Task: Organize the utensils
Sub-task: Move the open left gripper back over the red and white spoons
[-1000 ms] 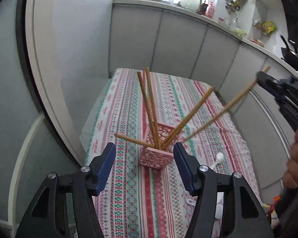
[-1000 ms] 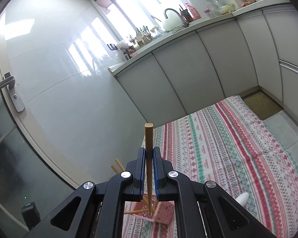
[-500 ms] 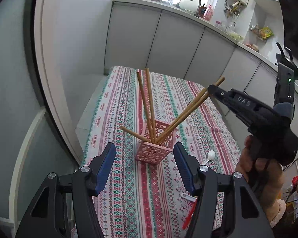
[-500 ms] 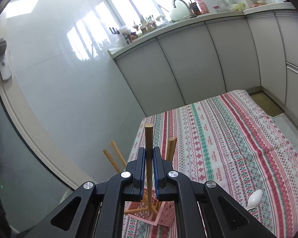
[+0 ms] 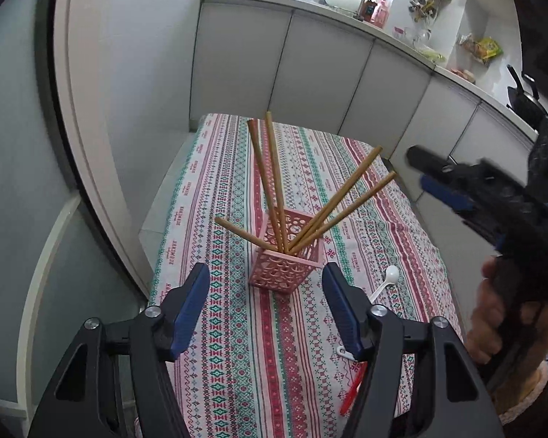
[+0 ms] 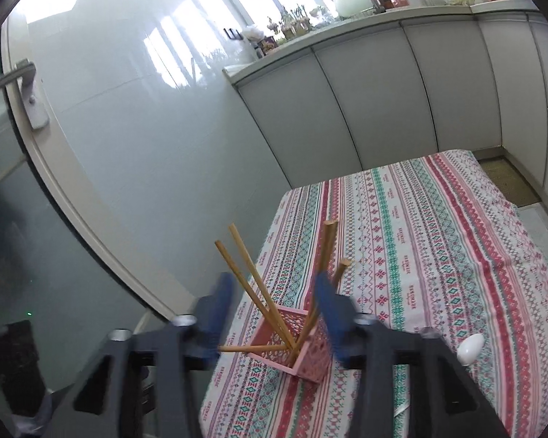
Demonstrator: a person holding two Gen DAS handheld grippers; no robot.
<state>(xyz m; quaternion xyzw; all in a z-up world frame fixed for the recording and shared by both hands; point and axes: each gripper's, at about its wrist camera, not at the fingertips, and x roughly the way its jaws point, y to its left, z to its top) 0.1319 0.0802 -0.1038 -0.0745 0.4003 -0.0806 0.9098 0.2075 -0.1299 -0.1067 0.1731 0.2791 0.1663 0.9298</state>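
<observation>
Both wrist views angled down over the desk [image 5: 237, 383], close above; shared: pink holder [image 5: 285, 266] [image 6: 303, 346], chopsticks [image 5: 274, 179] [image 6: 252, 281], cabinets [image 5: 310, 80].

A lattice holder [image 5: 285, 268] stands on the cloth-covered table [image 5: 237, 346], five chopsticks [image 5: 274, 179] fanning from it; a spoon [image 5: 385, 281] lies to its right, cabinets [image 5: 325, 84] behind.

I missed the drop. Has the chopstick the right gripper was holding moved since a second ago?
Yes. It left the right gripper, whose jaws have just opened, and now leans inside the pink basket.
</observation>
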